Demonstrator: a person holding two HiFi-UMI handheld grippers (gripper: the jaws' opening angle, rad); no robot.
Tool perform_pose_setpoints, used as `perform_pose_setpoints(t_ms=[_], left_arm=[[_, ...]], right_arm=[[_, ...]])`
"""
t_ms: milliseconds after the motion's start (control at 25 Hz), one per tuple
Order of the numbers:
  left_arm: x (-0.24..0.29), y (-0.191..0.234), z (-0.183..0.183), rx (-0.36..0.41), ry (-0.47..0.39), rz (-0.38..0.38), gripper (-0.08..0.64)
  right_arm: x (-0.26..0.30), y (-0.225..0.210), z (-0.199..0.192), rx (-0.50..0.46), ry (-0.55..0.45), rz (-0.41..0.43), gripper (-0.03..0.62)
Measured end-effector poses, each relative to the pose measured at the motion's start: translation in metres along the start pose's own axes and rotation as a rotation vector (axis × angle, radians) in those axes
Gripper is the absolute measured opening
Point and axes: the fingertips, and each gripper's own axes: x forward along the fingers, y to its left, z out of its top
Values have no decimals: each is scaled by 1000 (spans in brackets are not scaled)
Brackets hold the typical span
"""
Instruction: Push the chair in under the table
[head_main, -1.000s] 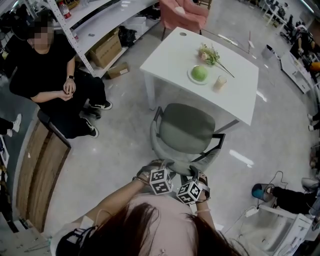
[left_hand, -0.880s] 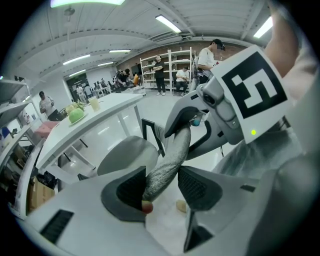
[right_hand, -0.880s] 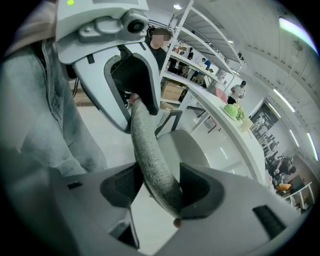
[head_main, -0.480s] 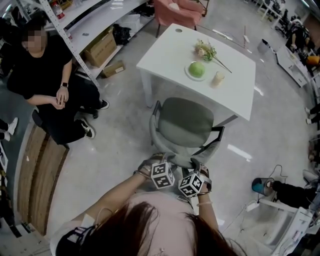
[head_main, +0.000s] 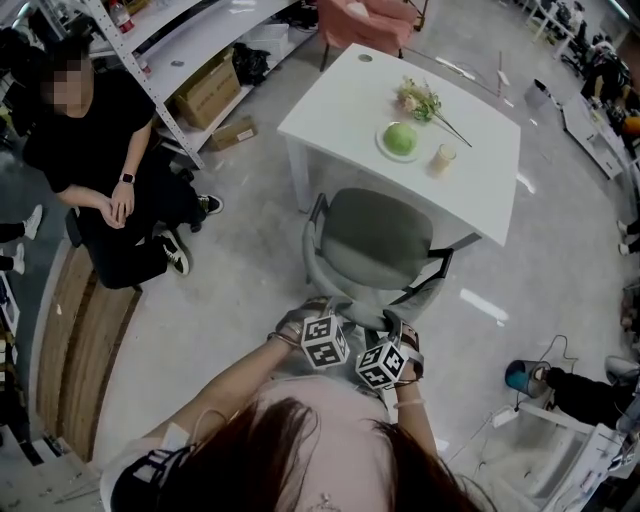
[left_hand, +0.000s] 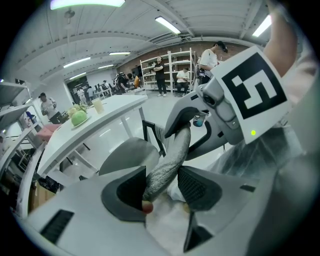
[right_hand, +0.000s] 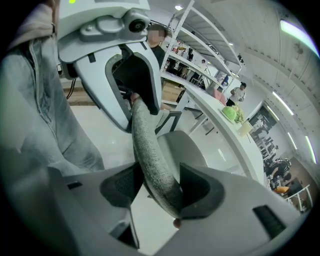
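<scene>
A grey chair (head_main: 378, 245) with black armrests stands at the near edge of the white table (head_main: 335, 105), its seat front just under that edge. Its padded backrest rim (left_hand: 172, 150) runs between both pairs of jaws. My left gripper (head_main: 318, 322) is shut on the left part of the rim, seen close up in the left gripper view (left_hand: 162, 187). My right gripper (head_main: 388, 338) is shut on the right part of the same rim (right_hand: 145, 145), shown near in the right gripper view (right_hand: 157, 187). The two grippers sit side by side, almost touching.
On the table lie a green round thing on a plate (head_main: 400, 139), a cup (head_main: 443, 157) and flowers (head_main: 420, 102). A pink chair (head_main: 365, 22) stands beyond it. A seated person (head_main: 95, 160), a wooden bench (head_main: 75, 340) and shelving (head_main: 170, 60) are at the left.
The chair has slid a little toward the table, with both grippers still shut on the backrest rim and following it.
</scene>
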Motion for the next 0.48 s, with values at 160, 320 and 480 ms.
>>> perform_pose_setpoints(t_ms=[160, 320, 480], left_arm=[[4, 16, 0, 0, 4, -4, 201], [10, 27, 3, -1, 3, -3, 202], [16, 40, 13, -6, -3, 8, 202]], right_arm=[[10, -11, 7, 3, 5, 4, 230], [18, -20, 9, -3, 0, 3, 230], [25, -37, 10, -4, -1, 8, 230]])
